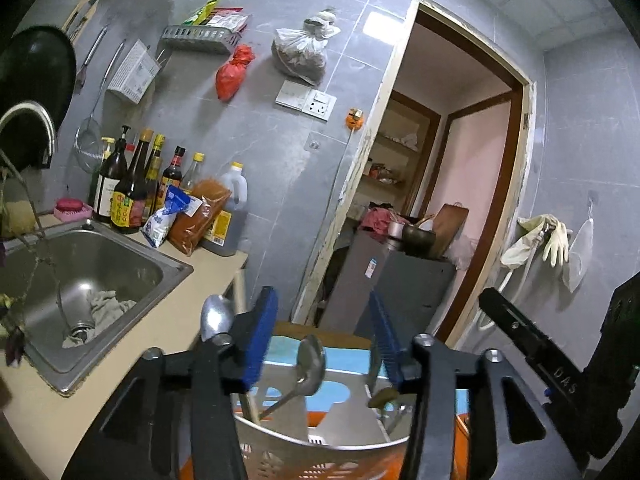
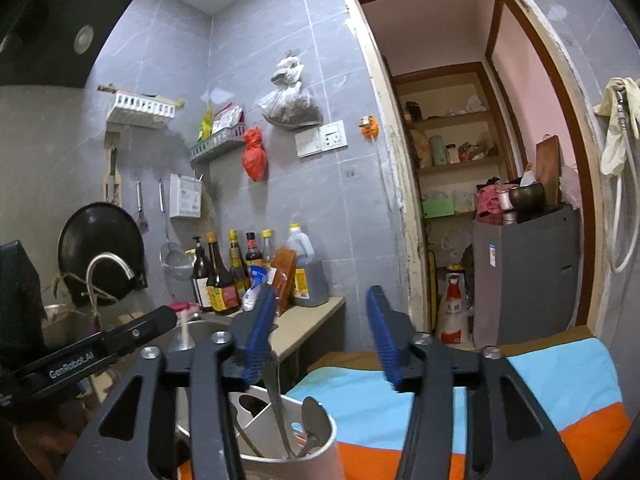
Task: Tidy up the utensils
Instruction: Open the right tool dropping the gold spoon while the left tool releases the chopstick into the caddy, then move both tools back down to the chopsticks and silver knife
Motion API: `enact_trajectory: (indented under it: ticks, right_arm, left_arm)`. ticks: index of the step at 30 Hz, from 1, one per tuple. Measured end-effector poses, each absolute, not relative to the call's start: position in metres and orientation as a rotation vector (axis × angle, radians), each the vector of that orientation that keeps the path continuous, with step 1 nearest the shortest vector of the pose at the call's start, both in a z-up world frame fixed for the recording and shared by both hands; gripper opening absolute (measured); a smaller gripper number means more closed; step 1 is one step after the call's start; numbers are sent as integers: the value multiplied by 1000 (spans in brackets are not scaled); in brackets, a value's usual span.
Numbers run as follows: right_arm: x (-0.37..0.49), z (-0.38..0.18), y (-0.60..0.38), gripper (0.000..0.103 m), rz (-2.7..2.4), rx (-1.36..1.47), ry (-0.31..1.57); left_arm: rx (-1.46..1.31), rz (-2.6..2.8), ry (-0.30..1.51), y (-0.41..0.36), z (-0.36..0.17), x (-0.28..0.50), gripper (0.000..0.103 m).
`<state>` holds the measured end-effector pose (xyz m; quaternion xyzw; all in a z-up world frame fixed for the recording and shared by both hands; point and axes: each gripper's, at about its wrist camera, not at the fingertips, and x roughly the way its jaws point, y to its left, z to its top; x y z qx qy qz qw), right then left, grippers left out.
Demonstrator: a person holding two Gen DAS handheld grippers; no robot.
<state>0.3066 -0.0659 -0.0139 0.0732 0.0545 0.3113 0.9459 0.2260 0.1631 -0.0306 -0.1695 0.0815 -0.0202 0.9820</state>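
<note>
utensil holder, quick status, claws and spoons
Left claw open, empty, over holder. Right claw open, empty, beside it. Spoons stand in holder. Nothing blocking.

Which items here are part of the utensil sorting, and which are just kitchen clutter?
Part of the job:
- white utensil holder
- spoons standing in it
- left tongs, open
- right tongs, open

Just lying about:
- sauce bottles on the counter
- sink with a rag
- black wok
- red bag on the wall
- rubber gloves
</note>
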Motion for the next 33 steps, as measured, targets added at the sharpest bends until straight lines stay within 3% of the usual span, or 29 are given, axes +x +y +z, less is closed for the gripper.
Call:
enact_trajectory:
  ticks: [3,4,10,17,33]
  right_arm:
    - [305,-5,-79,61,608,152,130]
    - [303,-1,-86,68,596,156,137]
    - [296,9,-123,83,555,156,170]
    - [285,9,-173,101,511,116,172]
    - [283,-28,-281,103,339,100,314]
  left_arm:
    - [-330,-35,175,153,-18,221,70]
    - [-324,-33,180,149,-14,220,76]
    - [-269,-22,220,116,0,216,98]
    - [-204,-50,243,66,-5,217,100]
    - [-109,-184,350,-31,-34,242,100]
